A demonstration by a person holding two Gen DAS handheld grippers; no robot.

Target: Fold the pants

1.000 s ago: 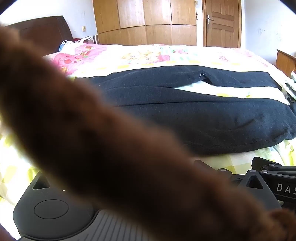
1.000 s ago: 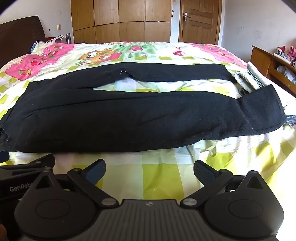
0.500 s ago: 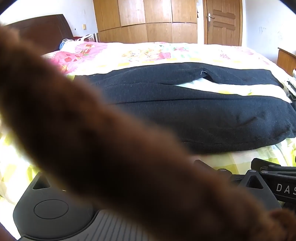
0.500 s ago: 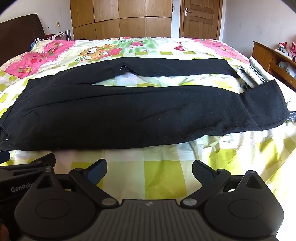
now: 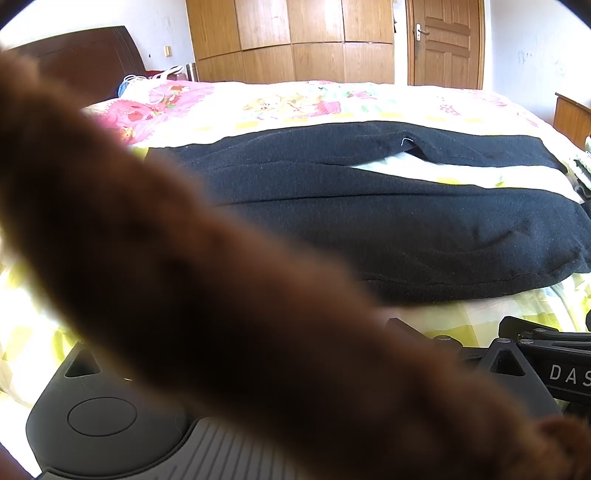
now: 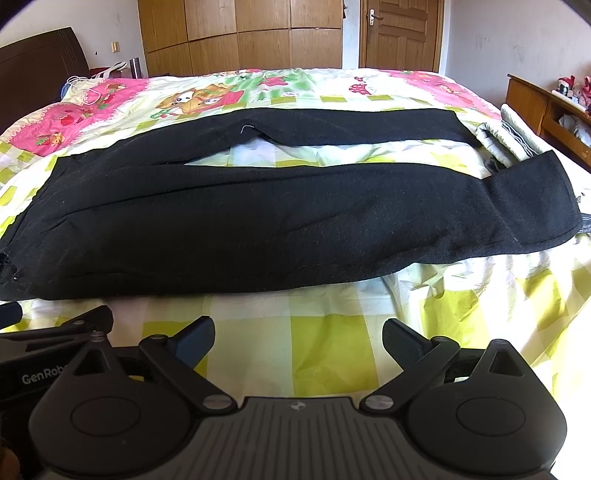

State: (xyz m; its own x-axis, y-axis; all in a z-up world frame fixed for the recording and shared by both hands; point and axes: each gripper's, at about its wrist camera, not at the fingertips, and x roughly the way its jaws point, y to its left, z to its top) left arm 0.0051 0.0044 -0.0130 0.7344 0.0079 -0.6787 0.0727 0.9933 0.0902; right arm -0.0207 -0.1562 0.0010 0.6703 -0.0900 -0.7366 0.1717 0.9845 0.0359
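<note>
Pants (image 6: 280, 221) lie as before; right claw (image 6: 298, 339) has edged closer.

One pair of black pants (image 6: 258, 229), two legs, across the middle of the frame. One bed (image 6: 325, 354) under a single patterned quilt. One dark headboard (image 6: 33, 70), upper left. One wooden wardrobe (image 6: 240, 37) along the top, one door (image 6: 400, 33) right of it. One wooden cabinet (image 6: 532, 103) at the right edge, small items on it too tiny to count. One folded striped cloth (image 6: 513, 136) beside it. Two grippers: right gripper (image 6: 298, 332) at the bottom centre with two fingers (image 6: 192, 338) showing, left gripper (image 6: 55, 317) in the lower left corner. One blurred brown furry band (image 5: 184, 280) running diagonally across the left wrist view
</note>
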